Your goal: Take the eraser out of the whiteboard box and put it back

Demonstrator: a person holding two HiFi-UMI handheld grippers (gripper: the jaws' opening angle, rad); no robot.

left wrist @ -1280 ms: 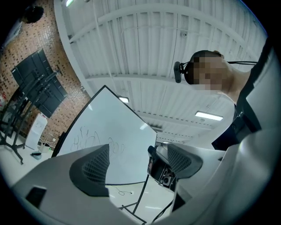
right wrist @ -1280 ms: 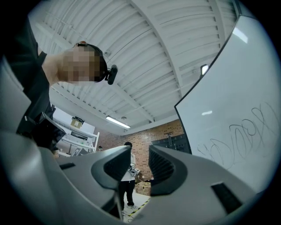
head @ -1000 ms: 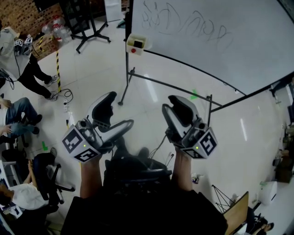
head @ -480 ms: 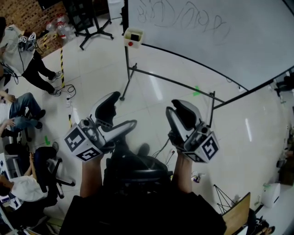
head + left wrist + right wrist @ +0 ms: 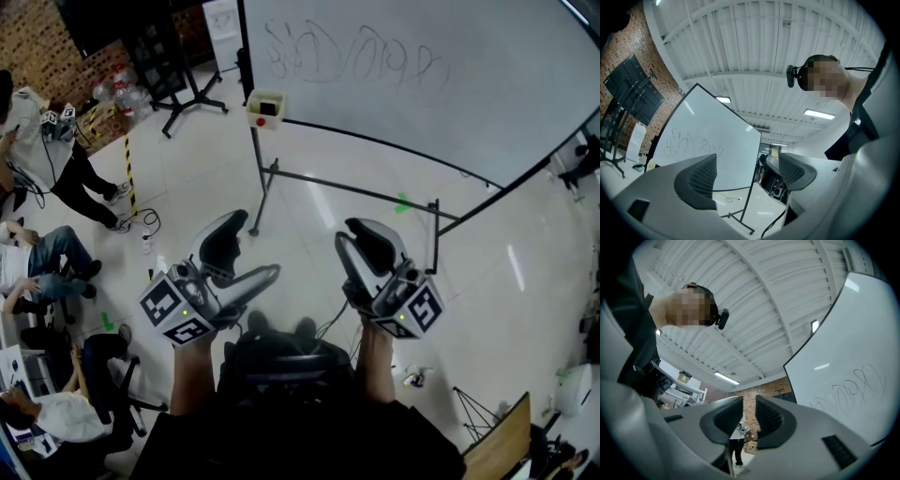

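Ahead, whiteboard (image 5: pixel 422 84) with faint scribbles fills the upper right, carried on a black stand (image 5: pixel 262 178). Both grippers are low in the head view, well apart from the board, pointing toward it. Left gripper (image 5: pixel 255 244): jaws spread wide, nothing between. Right gripper (image 5: pixel 354 232): jaws drawn to a thin slit, empty. Whiteboard box (image 5: pixel 265 108), small and cream, sits at the board's lower left corner. Dark shape inside; whether it is the eraser, cannot tell.

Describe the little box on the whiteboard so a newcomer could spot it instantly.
Find the large white whiteboard on its black stand. At its lower left corner sits a small cream box. Its red spot sets it apart from everything nearby.
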